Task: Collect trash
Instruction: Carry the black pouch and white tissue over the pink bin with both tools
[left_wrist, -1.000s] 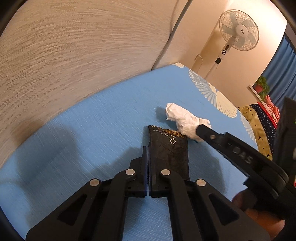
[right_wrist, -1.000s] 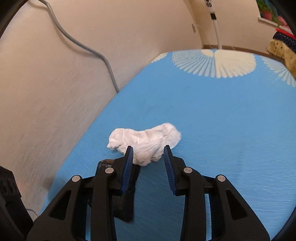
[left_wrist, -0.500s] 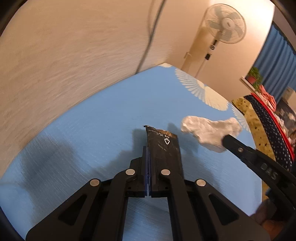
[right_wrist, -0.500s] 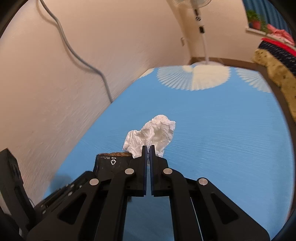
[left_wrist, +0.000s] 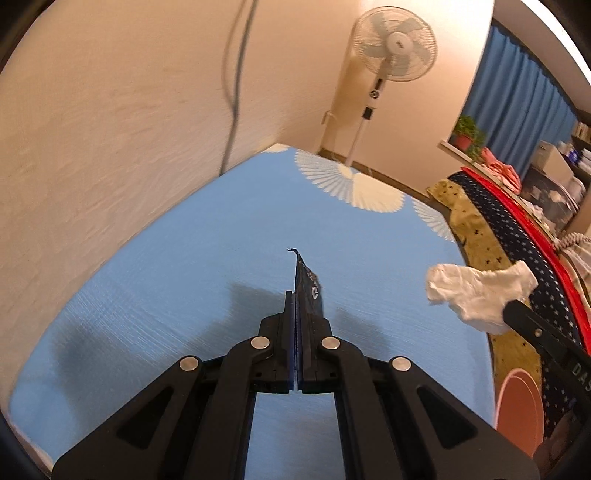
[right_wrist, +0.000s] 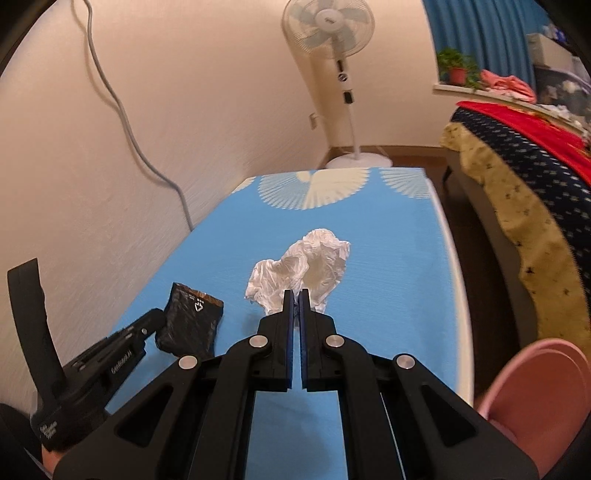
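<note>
pink bin (right_wrist: 532, 384) beside blue mat (right_wrist: 388, 295)

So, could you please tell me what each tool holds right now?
Left tool: closed on the black wrapper.
Right tool: closed on the white tissue.

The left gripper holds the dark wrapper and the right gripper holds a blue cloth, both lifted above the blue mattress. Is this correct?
Not quite. The right gripper holds crumpled white tissue, not blue cloth; the right wrist view shows it. The left gripper does hold the dark wrapper above the blue mattress.
</note>
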